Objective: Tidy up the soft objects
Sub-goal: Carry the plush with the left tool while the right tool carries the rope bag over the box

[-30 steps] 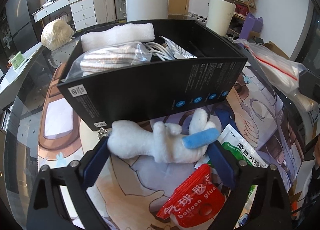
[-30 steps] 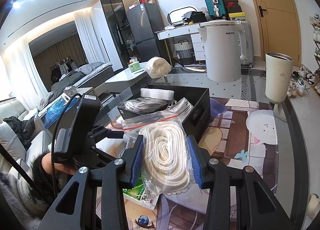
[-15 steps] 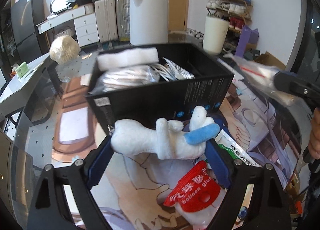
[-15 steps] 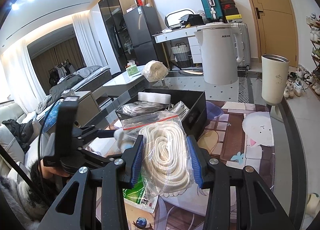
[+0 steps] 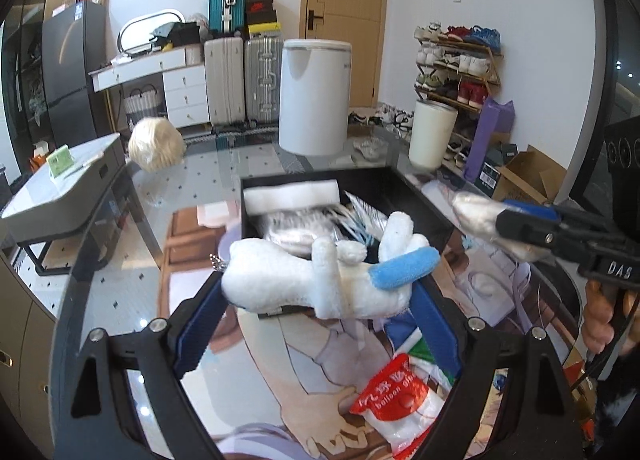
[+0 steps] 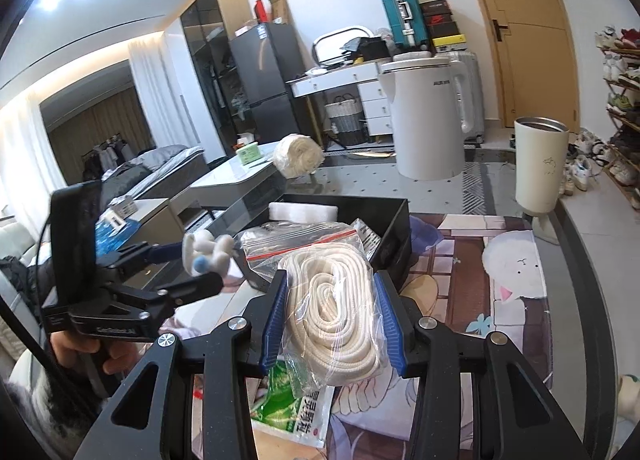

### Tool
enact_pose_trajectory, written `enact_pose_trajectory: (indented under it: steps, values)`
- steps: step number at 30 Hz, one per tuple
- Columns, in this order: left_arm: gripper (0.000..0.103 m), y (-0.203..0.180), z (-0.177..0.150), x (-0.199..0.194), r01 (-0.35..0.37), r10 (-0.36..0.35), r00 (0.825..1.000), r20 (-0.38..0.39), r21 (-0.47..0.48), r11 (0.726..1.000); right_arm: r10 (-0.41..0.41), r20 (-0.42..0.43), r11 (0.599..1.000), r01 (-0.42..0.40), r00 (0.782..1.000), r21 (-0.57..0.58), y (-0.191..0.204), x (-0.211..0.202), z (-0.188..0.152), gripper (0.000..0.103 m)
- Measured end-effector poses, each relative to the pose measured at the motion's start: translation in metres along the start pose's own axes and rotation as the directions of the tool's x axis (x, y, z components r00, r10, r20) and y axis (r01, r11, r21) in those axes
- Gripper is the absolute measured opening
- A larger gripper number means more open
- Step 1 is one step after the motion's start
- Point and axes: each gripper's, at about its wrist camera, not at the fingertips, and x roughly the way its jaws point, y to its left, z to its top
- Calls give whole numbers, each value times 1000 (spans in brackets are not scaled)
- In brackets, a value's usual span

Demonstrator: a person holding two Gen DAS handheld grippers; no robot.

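Observation:
My left gripper (image 5: 316, 300) is shut on a white plush toy (image 5: 320, 280) with a blue ear and holds it in the air just before the near wall of the black box (image 5: 424, 208). The box holds a white foam roll (image 5: 292, 194) and bagged items. My right gripper (image 6: 332, 316) is shut on a clear zip bag of coiled white rope (image 6: 328, 300), held above the table in front of the box (image 6: 396, 220). The left gripper with the plush toy (image 6: 208, 250) shows at the left of the right wrist view.
A red balloon-glue packet (image 5: 400, 400) and a green-white packet (image 6: 296, 408) lie on the printed table mat. A white kettle (image 6: 428, 116), a cream cup (image 6: 540, 164) and a bagged rope ball (image 6: 298, 154) stand beyond the box.
My left gripper has lifted the plush toy from the mat up to the level of the box's rim. My right gripper has stayed nearly still with the rope bag.

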Motion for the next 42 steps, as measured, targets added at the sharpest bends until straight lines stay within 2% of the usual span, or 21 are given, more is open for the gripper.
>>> enact_pose_trajectory:
  steps: [13, 23, 34, 42]
  values:
    - [89, 13, 27, 18, -18, 17, 999, 39, 21, 1000, -140, 5, 989, 139, 990, 40, 14, 28, 18, 42]
    - [89, 24, 36, 32, -23, 22, 999, 38, 21, 1000, -163, 2, 986, 163, 987, 44, 18, 58, 40, 42]
    - [89, 34, 40, 41, -31, 30, 999, 32, 15, 999, -156, -30, 987, 157, 987, 25, 19, 97, 45, 42]
    - [89, 32, 42, 52, -26, 25, 1000, 17, 27, 999, -180, -47, 984, 179, 983, -8, 20, 117, 46, 42]
